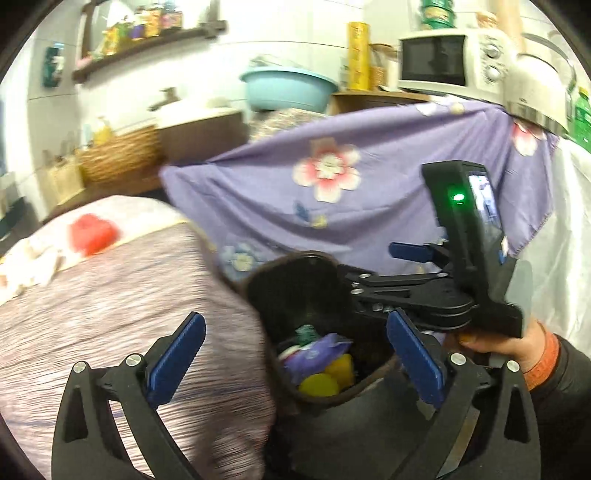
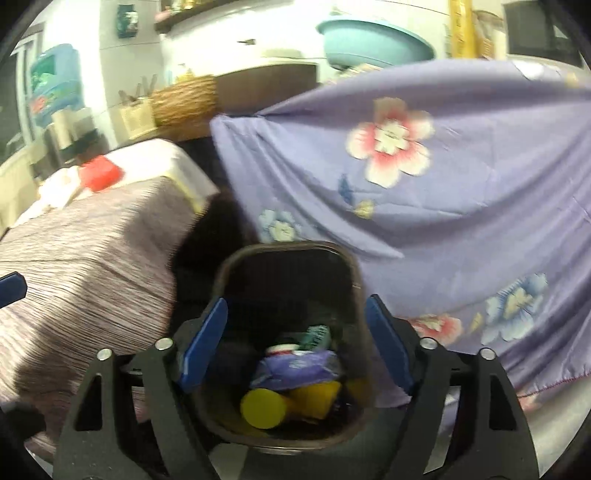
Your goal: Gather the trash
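Purple flowered cloth point(image 2: 461, 206) hangs far right, striped bench point(image 2: 85, 266) left. Bin point(image 2: 236, 273) sits btwn them, so trash drops straight in: purple wrapper point(image 2: 295, 369), yellow cups point(image 2: 264, 408) inside. My left gripper point(image 1: 291, 358) & right gripper point(image 2: 297, 345) both over it, fingers spread, empty.

Blurred by motion throughout: striped tablecloth point(image 1: 110, 295) streaked, red object point(image 1: 92, 232) at ten o'clock shapeless, kind impossible to tell. Shelf jars point(image 1: 147, 22) at eleven o'clock too smeared to read. Microwave point(image 1: 443, 59) at one o'clock partly covered by rice cooker point(image 1: 535, 96). Inside dark trash bin point(image 2: 236, 266), purple wrapper point(image 2: 295, 369) overlapping yellow cups point(image 2: 264, 408); green scrap point(image 2: 317, 336) unidentifiable. Bin's near rim hidden behind right gripper point(image 2: 295, 343). Blue pad point(image 2: 11, 288) at nine o'clock cut by frame edge.
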A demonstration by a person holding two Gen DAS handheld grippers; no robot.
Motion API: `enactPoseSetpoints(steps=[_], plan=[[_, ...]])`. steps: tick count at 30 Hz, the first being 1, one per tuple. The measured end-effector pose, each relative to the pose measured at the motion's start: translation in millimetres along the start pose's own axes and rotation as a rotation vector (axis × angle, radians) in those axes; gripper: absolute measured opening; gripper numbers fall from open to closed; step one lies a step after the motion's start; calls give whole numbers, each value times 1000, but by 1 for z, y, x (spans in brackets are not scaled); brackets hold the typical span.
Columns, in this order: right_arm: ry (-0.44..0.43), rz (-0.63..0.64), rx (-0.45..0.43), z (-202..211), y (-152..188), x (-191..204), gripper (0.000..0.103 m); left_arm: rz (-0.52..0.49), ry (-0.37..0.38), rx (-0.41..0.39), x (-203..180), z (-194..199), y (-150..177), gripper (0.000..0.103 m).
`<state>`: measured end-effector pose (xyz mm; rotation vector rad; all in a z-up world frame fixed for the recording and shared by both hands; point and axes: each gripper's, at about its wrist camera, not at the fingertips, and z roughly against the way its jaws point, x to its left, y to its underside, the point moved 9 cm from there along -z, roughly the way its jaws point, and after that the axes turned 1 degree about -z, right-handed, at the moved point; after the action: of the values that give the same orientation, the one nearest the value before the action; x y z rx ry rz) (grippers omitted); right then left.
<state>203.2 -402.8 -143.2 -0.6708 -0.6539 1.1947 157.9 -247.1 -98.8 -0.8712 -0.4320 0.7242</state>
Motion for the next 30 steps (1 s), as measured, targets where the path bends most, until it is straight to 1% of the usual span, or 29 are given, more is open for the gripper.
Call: enactPoseSetpoints(steps=[4,7,11,16,19,20,22,26,30], plan=[[-82,33,-10,2,-13,42,78,55,-76,-2,41,20,4,98],[-139,60,-10,2,-21,74,79,85,-152,-11,76,41,8,98],[-214,114,-19,5,-31,119,79,132,-236,-10,119,65,19,98],[-282,182,-34,8,-45,168,85,182,-340,25,175,91,37,98],[-321,213,-38,10,-55,194,88,213,-382,43,205,103,45,98],[-333,227,-39,11,-59,204,89,220,-411,54,220,108,47,98],[-349,272,-43,10,-67,225,90,225,-454,65,238,115,52,98],[-344,368,-42,-4,-80,257,90,242,-517,83,278,125,60,98],[-351,425,13,-33,-88,284,90,246,-528,116,302,119,66,98]])
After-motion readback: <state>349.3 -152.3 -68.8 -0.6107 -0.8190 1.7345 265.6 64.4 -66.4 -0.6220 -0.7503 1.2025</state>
